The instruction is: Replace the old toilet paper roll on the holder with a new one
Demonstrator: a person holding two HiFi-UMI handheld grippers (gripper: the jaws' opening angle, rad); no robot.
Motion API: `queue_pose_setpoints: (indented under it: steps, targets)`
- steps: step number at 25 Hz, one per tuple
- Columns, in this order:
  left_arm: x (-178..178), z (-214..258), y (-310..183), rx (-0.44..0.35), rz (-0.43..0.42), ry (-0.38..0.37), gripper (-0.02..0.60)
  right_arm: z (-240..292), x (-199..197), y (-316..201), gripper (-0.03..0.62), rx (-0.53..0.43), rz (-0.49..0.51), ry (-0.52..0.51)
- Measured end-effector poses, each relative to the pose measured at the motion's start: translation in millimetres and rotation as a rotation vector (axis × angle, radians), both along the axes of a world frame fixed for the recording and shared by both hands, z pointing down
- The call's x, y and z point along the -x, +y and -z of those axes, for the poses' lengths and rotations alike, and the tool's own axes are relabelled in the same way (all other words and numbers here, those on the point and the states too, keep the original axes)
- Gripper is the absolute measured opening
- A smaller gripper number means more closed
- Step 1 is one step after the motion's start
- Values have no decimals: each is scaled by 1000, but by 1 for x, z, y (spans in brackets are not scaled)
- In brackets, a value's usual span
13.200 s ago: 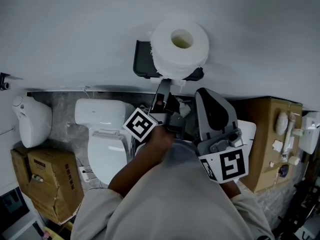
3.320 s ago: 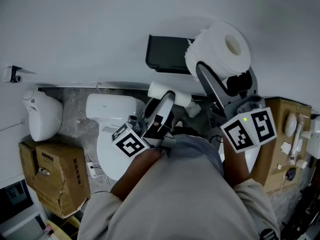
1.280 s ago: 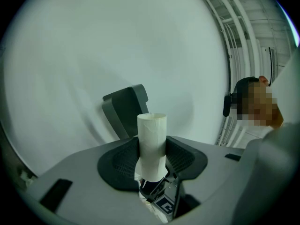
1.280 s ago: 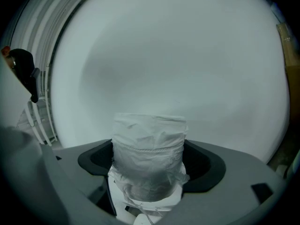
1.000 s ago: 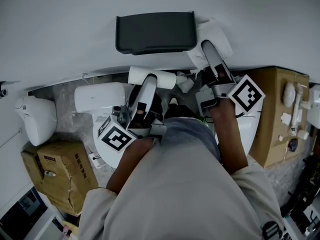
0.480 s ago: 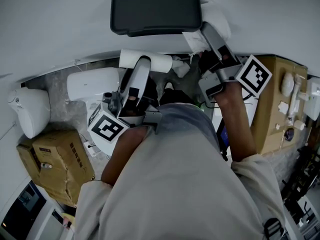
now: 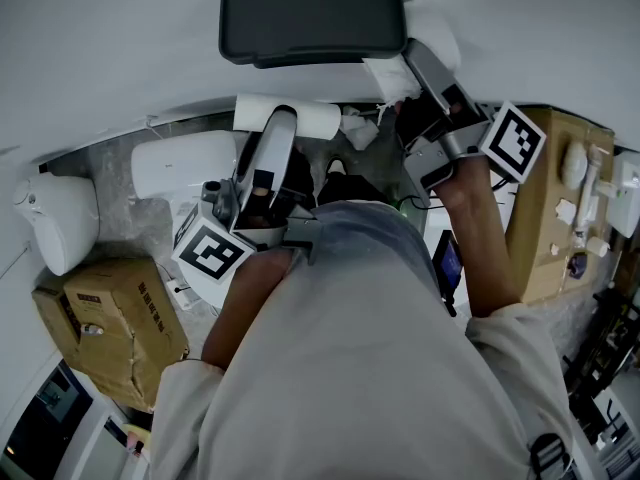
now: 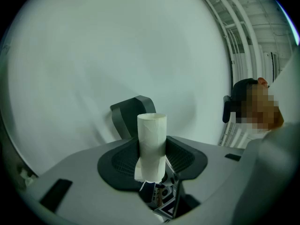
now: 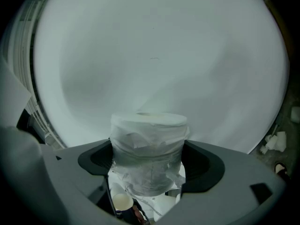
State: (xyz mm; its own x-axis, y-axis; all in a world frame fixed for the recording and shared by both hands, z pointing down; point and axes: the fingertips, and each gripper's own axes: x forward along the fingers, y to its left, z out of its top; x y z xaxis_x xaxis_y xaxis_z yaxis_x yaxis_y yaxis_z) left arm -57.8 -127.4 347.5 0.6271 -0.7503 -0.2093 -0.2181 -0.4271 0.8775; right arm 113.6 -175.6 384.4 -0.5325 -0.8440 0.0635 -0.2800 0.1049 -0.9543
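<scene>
The black holder (image 7: 310, 18) hangs bare on the white wall. My left gripper (image 7: 281, 128) is below it, shut on the old roll, a bare cardboard tube (image 7: 250, 114) lying crosswise in the head view. In the left gripper view the tube (image 8: 151, 139) stands upright between the jaws of the left gripper (image 8: 152, 159), with the holder (image 8: 129, 116) behind it. My right gripper (image 7: 420, 63) is at the holder's right end, shut on the new white roll (image 7: 438, 40). In the right gripper view the roll (image 9: 149, 149) fills the gap between the jaws of the right gripper (image 9: 149, 162), facing the wall.
A white toilet (image 7: 185, 168) stands below the holder on the left, a white bin (image 7: 50, 218) further left. Cardboard boxes sit at the left (image 7: 105, 318) and right (image 7: 550, 198). Crumpled paper (image 7: 355, 128) lies on the floor. The person's body fills the lower head view.
The right gripper has rolled a little with the new roll, staying by the holder's right end. The left gripper has kept still with the tube. The head view has shifted.
</scene>
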Motion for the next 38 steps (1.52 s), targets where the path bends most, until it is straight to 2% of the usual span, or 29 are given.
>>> queue_pose_setpoints:
  steps: [4, 14, 21, 28, 38]
  targets:
    - [0, -3, -2, 6, 10, -27, 175, 2, 1, 0, 442, -21, -10, -48]
    - [1, -4, -4, 9, 21, -17, 175, -4, 21, 12, 440, -58, -50, -169]
    - [8, 3, 0, -5, 43, 14, 175, -8, 62, 22, 440, -59, 63, -129]
    - [53, -2, -5, -3, 101, -6, 175, -13, 108, 15, 440, -46, 128, -115]
    - [61, 2, -6, -9, 141, 11, 175, -16, 124, 9, 440, -26, 179, -150]
